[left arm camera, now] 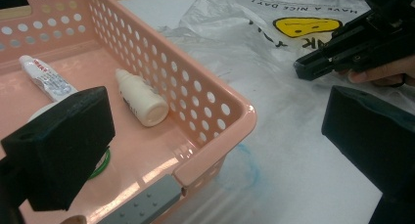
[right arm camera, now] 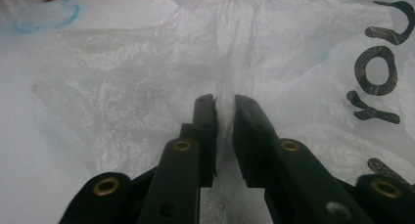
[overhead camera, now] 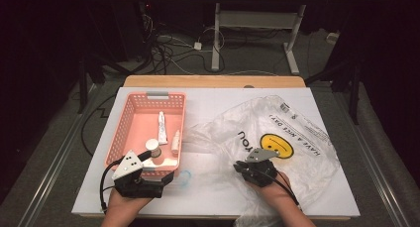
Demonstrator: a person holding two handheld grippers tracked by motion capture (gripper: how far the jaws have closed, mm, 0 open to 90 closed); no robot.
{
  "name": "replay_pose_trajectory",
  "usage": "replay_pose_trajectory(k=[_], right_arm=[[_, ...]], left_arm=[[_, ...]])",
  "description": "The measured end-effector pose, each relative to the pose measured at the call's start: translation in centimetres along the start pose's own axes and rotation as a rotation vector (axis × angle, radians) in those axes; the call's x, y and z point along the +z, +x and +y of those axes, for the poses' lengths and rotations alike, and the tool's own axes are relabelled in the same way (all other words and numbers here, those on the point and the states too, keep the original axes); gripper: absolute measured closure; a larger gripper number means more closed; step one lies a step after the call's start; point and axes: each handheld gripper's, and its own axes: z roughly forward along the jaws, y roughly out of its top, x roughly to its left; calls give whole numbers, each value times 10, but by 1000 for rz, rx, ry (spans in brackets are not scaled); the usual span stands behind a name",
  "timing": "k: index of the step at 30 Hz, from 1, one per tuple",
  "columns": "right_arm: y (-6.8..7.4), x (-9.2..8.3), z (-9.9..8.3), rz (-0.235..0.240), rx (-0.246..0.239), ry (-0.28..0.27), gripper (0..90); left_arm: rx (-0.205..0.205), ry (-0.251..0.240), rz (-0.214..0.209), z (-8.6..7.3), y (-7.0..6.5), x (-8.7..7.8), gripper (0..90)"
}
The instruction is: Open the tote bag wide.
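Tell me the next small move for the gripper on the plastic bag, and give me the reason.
Probably lift the right gripper a little to raise the pinched fold of the plastic bag and start opening it. Its jaws stand nearly together with a ridge of film between them, and the bag lies flat on the table. The pink basket with the tube and bottle sits beside it; the left gripper stands open there.

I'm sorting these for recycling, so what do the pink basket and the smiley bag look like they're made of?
Pink basket: looks like rigid moulded plastic, glossy, with even punched holes and a reflective floor. Smiley bag: thin translucent plastic film, judging by its crinkles, sheen and the table showing through.
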Motion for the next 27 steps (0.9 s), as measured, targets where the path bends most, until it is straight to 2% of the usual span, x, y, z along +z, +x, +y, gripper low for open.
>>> replay_pose_trajectory(k=[13,18,27], right_arm=[[-3,-9,2,-18,-2,-55,894],[-5,-13,2,-18,-1,-85,900],[-10,-29,7,-37,9,-168,900]], left_arm=[[1,0,0,0,0,0,0],[0,-1,0,0,0,-1,0],[-2,-4,-3,0,0,-1,0]])
